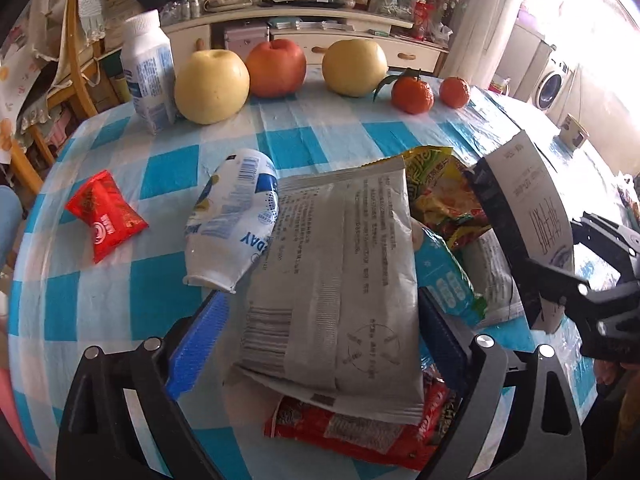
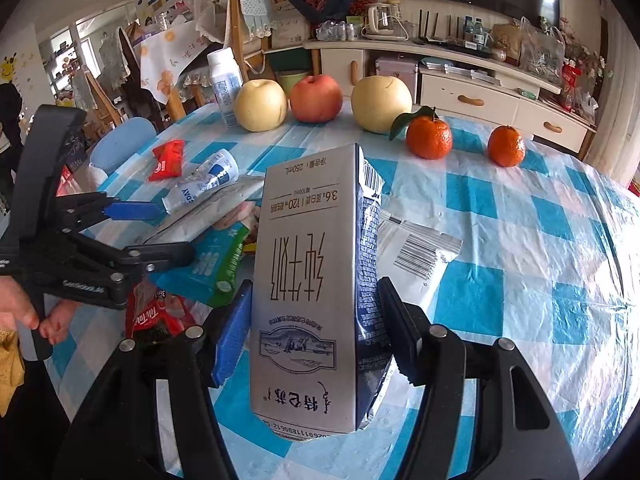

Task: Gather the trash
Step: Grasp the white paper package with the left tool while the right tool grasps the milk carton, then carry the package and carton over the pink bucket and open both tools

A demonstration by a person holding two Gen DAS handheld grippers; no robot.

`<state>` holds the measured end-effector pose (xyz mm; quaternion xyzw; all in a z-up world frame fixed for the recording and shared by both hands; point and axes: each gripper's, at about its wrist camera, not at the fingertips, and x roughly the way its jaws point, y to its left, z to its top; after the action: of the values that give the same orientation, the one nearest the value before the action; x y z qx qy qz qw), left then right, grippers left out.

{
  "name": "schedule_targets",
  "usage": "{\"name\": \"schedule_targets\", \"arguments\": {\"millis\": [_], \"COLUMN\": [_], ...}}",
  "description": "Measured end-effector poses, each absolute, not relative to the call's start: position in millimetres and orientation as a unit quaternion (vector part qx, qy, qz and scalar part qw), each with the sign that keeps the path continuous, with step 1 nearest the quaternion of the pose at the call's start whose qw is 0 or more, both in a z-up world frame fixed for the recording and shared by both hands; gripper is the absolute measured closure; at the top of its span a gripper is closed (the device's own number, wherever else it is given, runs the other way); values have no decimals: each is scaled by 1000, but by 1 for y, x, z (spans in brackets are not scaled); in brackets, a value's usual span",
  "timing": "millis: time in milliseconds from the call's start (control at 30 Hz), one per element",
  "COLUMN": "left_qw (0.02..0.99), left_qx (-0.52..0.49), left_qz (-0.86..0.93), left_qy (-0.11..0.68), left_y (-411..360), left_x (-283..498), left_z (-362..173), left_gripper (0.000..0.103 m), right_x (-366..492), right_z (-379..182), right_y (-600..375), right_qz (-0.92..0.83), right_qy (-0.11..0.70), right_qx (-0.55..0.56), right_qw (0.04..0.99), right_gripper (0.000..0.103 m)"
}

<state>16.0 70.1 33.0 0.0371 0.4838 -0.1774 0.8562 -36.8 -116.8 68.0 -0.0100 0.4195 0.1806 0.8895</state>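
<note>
Left gripper (image 1: 320, 320): we find its jaws spread, one on each side of a grey foil packet (image 1: 340, 280); we see no pad pressing the packet.
Right gripper (image 2: 316, 332): we record it pinching a white milk carton (image 2: 304, 300), blue pad on one face, black pad on the other. The print on the carton reads upside down.
Carton position: held above the table (image 2: 520, 240), beside the wrapper heap.
Trash heap: we note the grey foil packet lying on top of a red snack wrapper (image 1: 360, 436), a blue-and-green pouch (image 1: 448, 280) and a yellow wrapper (image 1: 444, 192).
Crushed bottle (image 1: 236, 220): white with blue print, on its side, touching the left edge of the grey foil packet.
Red sachet (image 1: 104, 216): alone on the cloth, left of the crushed bottle, apart from the heap.
Flat foil bag (image 2: 416, 252): barcode up, partly behind the carton in the right wrist view.
Far edge of table: we count an upright white bottle (image 1: 148, 68), two yellow pears (image 1: 212, 84), a red apple (image 1: 276, 68) between them, and two tangerines (image 1: 412, 92).
Table covering: blue-and-white check under clear plastic.
</note>
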Motion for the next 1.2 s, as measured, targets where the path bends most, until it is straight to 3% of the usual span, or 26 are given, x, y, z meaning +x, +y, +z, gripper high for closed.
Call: {"name": "schedule_targets", "arguments": {"millis": [367, 633, 1200], "left_qw": [856, 856, 889], "left_qx": [-30, -61, -65], "left_qz": [-192, -198, -180], "left_qy": [478, 474, 416], "left_y": [74, 81, 132], "left_x": [10, -10, -91], "left_z": [29, 36, 75], "left_gripper": [34, 40, 40], "right_x": [-36, -39, -59], "right_z": [70, 74, 74], "right_y": [-112, -113, -82], "right_qz": [180, 173, 202], "right_qy": [416, 406, 419], "right_qx": [-17, -10, 53], "right_qw": [891, 897, 884], "right_gripper": [40, 40, 41]}}
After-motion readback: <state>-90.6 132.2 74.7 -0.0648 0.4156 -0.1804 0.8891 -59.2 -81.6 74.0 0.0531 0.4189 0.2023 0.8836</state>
